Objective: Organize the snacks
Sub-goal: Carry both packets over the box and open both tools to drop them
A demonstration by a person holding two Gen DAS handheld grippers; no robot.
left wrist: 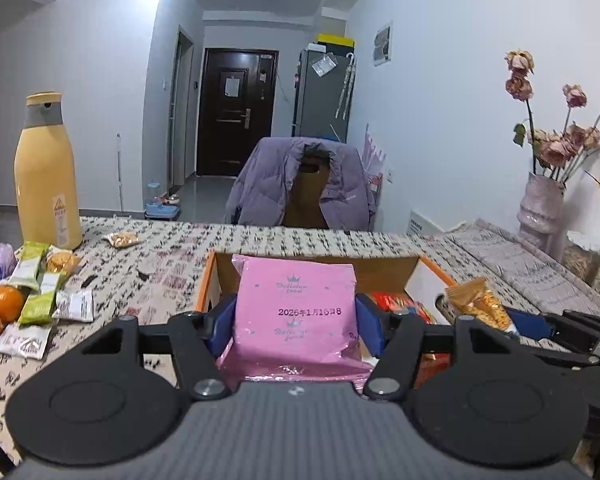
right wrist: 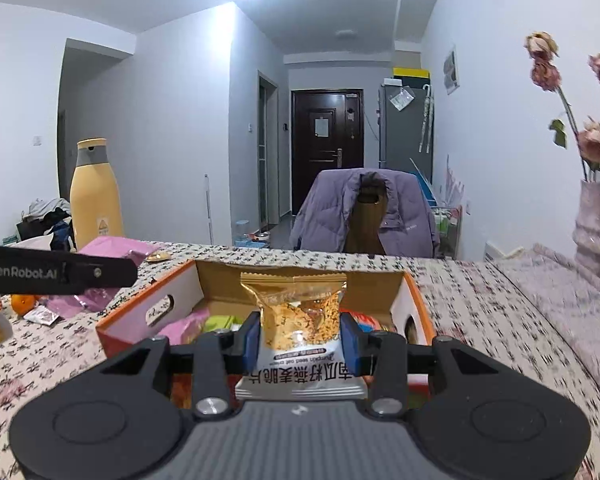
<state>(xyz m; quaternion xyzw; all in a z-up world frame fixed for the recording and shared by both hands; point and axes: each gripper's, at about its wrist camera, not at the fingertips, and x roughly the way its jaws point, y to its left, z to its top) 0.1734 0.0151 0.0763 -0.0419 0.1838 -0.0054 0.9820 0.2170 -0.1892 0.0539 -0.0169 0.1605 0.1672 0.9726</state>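
The left hand-held gripper (left wrist: 296, 322) is clamped on a flat pink foil packet (left wrist: 296, 304) at the frame centre. The right hand-held gripper (right wrist: 300, 340) is clamped on a golden oat-crisp packet (right wrist: 296, 312), above the open orange-edged cardboard box (right wrist: 148, 304).

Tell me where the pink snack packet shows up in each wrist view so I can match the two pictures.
Left wrist view: the pink snack packet fills the lower centre, clamped between the left gripper's blue pads, above the orange-edged box.
Right wrist view: the same packet sits far left, behind the left gripper's black arm.
Shared landmark: the yellow bottle on the table's left.
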